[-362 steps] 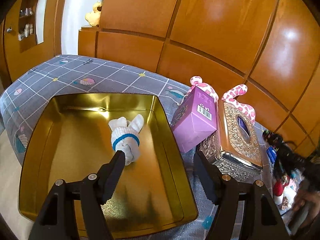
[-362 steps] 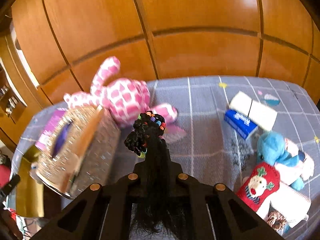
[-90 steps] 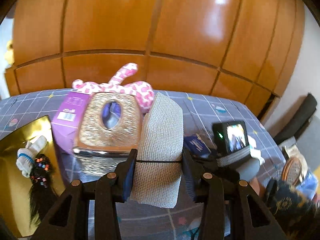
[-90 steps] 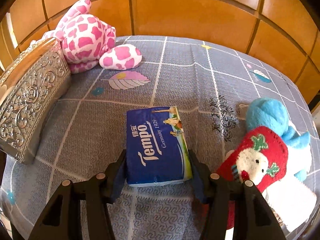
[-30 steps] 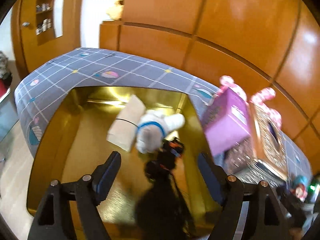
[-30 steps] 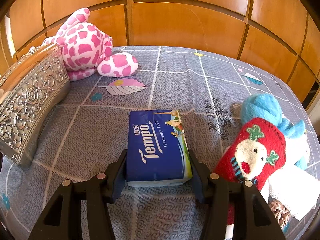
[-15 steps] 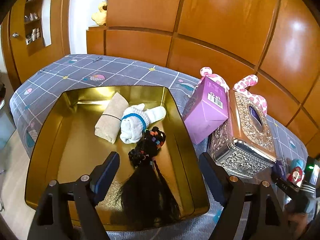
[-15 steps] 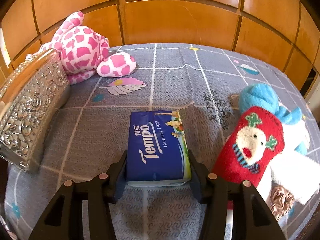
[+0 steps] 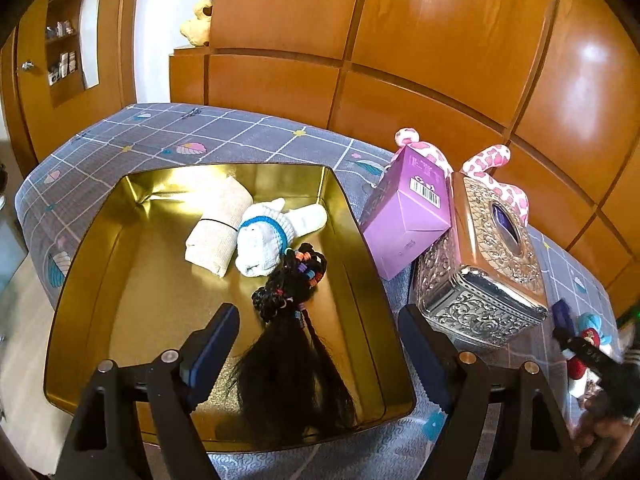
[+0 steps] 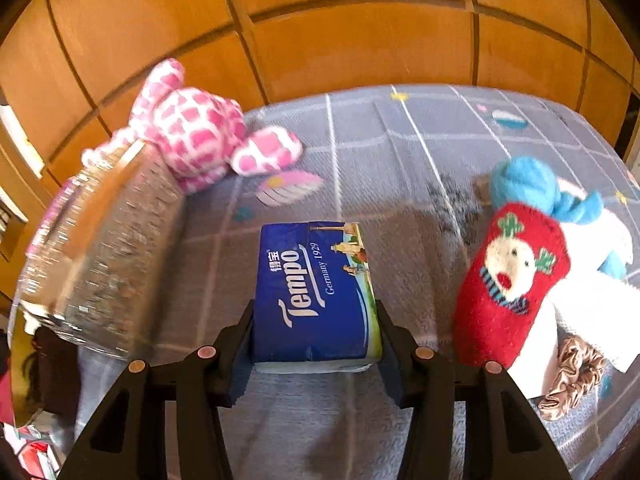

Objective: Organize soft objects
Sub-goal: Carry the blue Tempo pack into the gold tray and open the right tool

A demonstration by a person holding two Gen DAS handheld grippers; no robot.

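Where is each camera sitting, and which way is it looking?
Left wrist: on the left gripper, looking forward and down into the gold tray; its open black fingers show.
Right wrist: on the right gripper, looking forward along the bed; its fingers clamp the blue tissue pack.
Shared: the silver tissue box and the pink spotted plush.

Gold tray [image 9: 100, 240] holds three soft items (one hairpiece [image 9: 292, 344]).
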